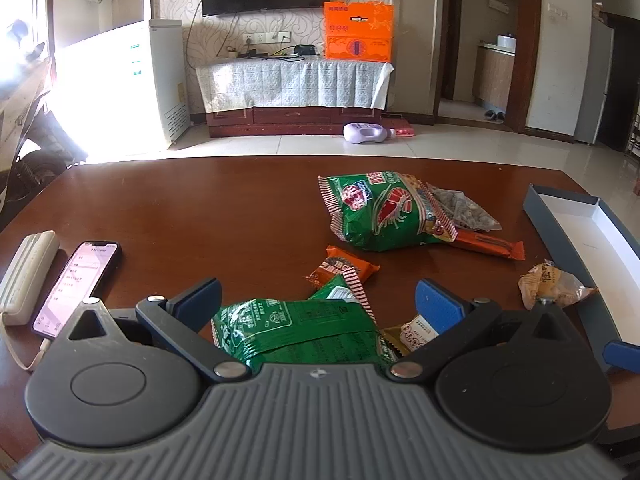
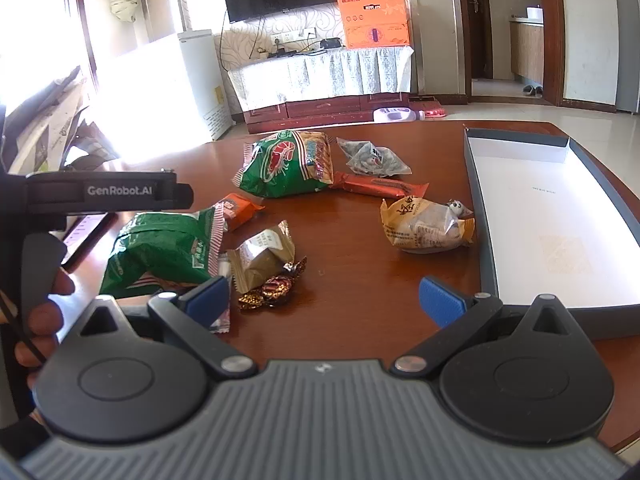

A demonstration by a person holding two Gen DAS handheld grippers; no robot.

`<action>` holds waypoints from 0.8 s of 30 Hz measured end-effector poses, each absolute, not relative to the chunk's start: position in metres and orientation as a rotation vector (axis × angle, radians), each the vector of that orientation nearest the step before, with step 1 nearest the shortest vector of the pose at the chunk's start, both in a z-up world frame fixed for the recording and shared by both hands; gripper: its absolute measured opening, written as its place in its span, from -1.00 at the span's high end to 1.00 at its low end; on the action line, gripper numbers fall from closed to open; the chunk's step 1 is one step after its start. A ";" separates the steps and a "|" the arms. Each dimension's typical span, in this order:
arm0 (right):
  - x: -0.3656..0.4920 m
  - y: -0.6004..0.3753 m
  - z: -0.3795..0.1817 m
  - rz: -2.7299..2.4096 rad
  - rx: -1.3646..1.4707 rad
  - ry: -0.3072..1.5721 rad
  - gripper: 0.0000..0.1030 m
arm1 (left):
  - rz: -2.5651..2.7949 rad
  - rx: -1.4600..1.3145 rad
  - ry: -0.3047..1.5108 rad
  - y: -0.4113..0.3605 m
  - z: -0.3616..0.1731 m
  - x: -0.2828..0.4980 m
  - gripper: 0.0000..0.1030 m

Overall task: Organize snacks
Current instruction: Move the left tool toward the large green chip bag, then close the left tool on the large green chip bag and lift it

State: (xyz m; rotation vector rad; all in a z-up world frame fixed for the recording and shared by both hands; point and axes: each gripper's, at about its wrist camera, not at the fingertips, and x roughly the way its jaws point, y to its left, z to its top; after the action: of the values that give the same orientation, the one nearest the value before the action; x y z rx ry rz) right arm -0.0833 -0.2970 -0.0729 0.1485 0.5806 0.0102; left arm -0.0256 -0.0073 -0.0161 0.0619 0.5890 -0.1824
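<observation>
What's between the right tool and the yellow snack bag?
Only bare table lies between the right tool and the yellow snack bag, as the right wrist view shows.

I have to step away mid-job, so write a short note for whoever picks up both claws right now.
Left claw: open, empty, around the near green snack bag, not gripping.
Right claw: open, empty, above bare table beside the box.
Open box, far right: nothing in it.
Still loose on the table: shrimp chip bag, orange bar, seed packet, yellow pastry pack, small wrapped candies.
Done: nothing. Left: everything.
</observation>
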 end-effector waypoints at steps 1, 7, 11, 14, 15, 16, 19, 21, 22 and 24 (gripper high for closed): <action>-0.083 -0.297 -0.073 0.012 0.148 0.581 -1.00 | -0.185 0.062 0.585 -0.007 -0.016 -0.026 -1.00; -0.084 -0.294 -0.071 0.030 0.140 0.566 -1.00 | -0.177 0.054 0.582 -0.002 -0.015 -0.026 -1.00; -0.085 -0.293 -0.070 0.042 0.134 0.552 -1.00 | -0.178 0.058 0.583 0.003 -0.015 -0.026 -1.00; -0.085 -0.292 -0.069 0.043 0.131 0.548 -1.00 | -0.181 0.066 0.572 0.006 -0.015 -0.027 -1.00; -0.085 -0.292 -0.069 0.044 0.131 0.546 -1.00 | -0.181 0.067 0.569 0.007 -0.016 -0.028 -1.00; -0.086 -0.292 -0.069 0.045 0.131 0.543 -1.00 | -0.182 0.067 0.569 0.009 -0.016 -0.028 -1.00; -0.087 -0.291 -0.069 0.057 0.124 0.536 -1.00 | -0.213 0.068 0.563 0.015 -0.016 -0.032 -1.00; -0.088 -0.290 -0.069 0.078 0.124 0.532 -1.00 | -0.226 0.097 0.542 0.017 -0.016 -0.035 -1.00; -0.089 -0.289 -0.069 0.083 0.120 0.530 -1.00 | -0.236 0.111 0.532 0.019 -0.016 -0.037 -1.00; -0.089 -0.287 -0.069 0.093 0.109 0.526 -1.00 | -0.253 0.126 0.529 0.022 -0.018 -0.038 -0.90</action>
State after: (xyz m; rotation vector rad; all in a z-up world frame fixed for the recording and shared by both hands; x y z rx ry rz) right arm -0.0887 -0.2869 -0.0686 0.1093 0.5263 0.0933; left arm -0.0375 0.0224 -0.0180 0.1261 0.5291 -0.2529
